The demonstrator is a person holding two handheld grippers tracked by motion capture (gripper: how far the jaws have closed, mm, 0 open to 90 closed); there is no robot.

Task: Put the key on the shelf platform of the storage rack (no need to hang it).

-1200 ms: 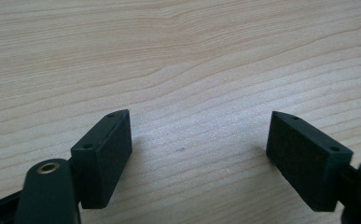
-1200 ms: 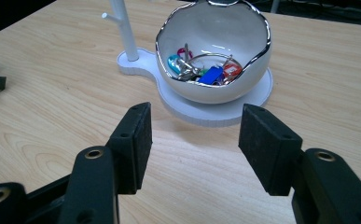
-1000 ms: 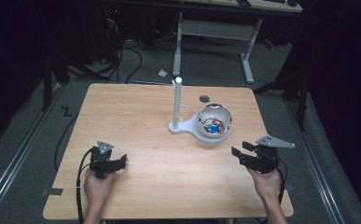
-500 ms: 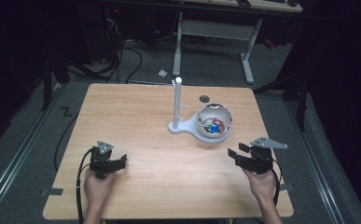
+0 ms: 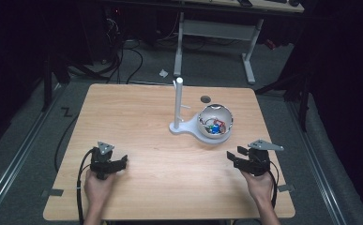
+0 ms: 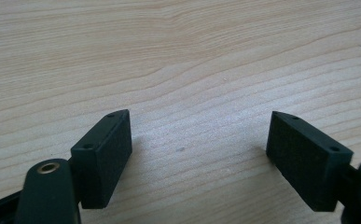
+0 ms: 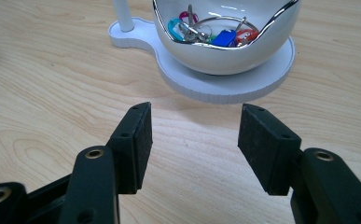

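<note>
Wooden table [image 5: 170, 187] is shown bearing a white stand [image 5: 188, 127]; on its base a white bowl [image 5: 215, 121] of coloured keys [image 7: 206, 33] is seated. Nearest the bowl, the right gripper [image 5: 234, 158] is held with jaws apart, empty; farther off, the left gripper [image 5: 121, 161] likewise.

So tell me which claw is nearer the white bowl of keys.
Right. The right claw sits just in front of the bowl, facing it with its jaws open and empty. The left claw is far off, at the table's opposite near side.
</note>
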